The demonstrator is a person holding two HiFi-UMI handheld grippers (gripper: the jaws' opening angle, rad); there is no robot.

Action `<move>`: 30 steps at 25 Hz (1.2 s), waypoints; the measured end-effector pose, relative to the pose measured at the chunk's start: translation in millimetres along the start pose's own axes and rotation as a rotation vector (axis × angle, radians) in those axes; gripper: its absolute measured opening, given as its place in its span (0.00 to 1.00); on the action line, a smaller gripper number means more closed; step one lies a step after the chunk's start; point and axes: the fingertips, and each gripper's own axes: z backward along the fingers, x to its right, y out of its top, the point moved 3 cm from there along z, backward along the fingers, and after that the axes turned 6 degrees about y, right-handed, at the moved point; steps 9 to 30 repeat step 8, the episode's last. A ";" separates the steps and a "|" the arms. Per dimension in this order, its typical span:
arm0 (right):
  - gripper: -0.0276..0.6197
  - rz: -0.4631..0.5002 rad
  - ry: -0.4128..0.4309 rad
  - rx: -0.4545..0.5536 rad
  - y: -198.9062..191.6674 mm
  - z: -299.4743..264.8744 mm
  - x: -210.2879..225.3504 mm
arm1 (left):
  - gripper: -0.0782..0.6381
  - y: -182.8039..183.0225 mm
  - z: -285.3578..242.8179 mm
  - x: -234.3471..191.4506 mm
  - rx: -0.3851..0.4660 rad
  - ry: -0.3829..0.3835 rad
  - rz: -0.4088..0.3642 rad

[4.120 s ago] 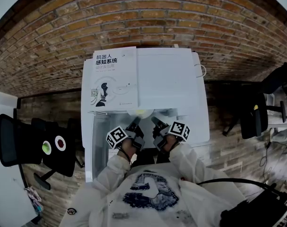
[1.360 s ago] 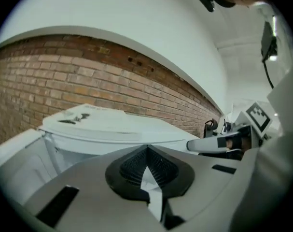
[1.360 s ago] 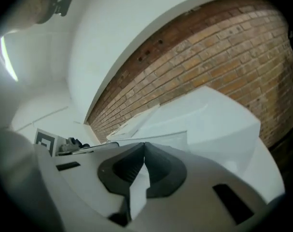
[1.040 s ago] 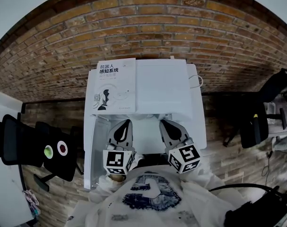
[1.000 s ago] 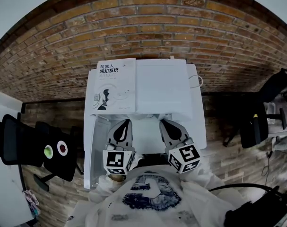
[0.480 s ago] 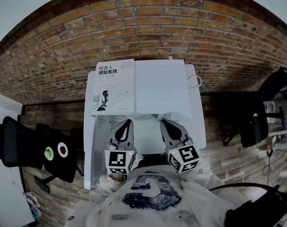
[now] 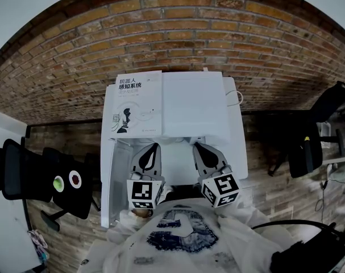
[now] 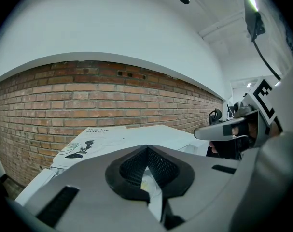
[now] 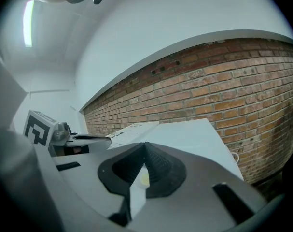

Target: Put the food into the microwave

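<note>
Microwave (image 7: pixel 195 104) | left tool (image 7: pixel 152 147) closed, empty, pointing at it | right tool (image 7: pixel 196 147) closed, empty, alongside, same pose

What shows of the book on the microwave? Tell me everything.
The book is closed and lies flat, cover up, on the left part of the microwave's white top. Its cover is white, paper by the look, with dark title print near the far edge, a black figure drawing at the near left and faint line art. Nothing rests on it; the left gripper and right gripper hang in front, apart from it.
</note>
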 end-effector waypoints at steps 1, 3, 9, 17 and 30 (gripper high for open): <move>0.06 0.000 0.002 0.000 -0.2 -0.6 -0.5 | 0.12 -0.5 0.0 -0.6 0.000 0.001 0.001; 0.06 -0.004 0.007 -0.003 -1.1 -1.3 -1.3 | 0.12 -1.2 0.7 -1.5 -0.001 0.005 0.004; 0.06 -0.007 0.012 -0.003 -2.2 -0.6 -2.9 | 0.12 -2.4 3.7 -1.6 -0.001 0.008 0.006; 0.06 -0.007 0.012 -0.003 -2.2 -0.6 -2.9 | 0.12 -2.4 3.7 -1.6 -0.001 0.008 0.006; 0.06 -0.007 0.012 -0.003 -2.2 -0.6 -2.9 | 0.12 -2.4 3.7 -1.6 -0.001 0.008 0.006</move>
